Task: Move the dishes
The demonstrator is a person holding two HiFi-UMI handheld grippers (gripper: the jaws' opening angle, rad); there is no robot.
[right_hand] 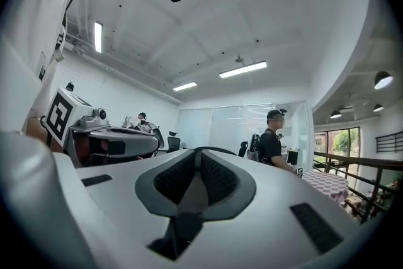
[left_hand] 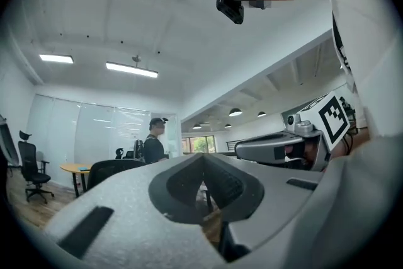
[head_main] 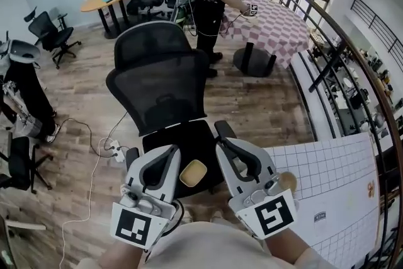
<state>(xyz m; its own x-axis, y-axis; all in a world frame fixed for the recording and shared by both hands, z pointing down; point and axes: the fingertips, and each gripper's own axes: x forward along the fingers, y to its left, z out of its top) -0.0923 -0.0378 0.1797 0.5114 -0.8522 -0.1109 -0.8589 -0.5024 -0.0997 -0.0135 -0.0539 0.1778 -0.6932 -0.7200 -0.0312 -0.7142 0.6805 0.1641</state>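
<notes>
The left hand-held gripper (left_hand: 203, 160) is clenched, its jaws meeting at the tips. The right hand-held gripper (right_hand: 200, 155) is clenched too, with nothing between its jaws. A small yellowish square dish (head_main: 193, 173) shows at 3 o'clock of the left one, over the black office chair (head_main: 160, 82) seat. A tan round dish (head_main: 288, 181) sits at 3 o'clock of the right one, by the gridded tabletop (head_main: 334, 167) edge.
</notes>
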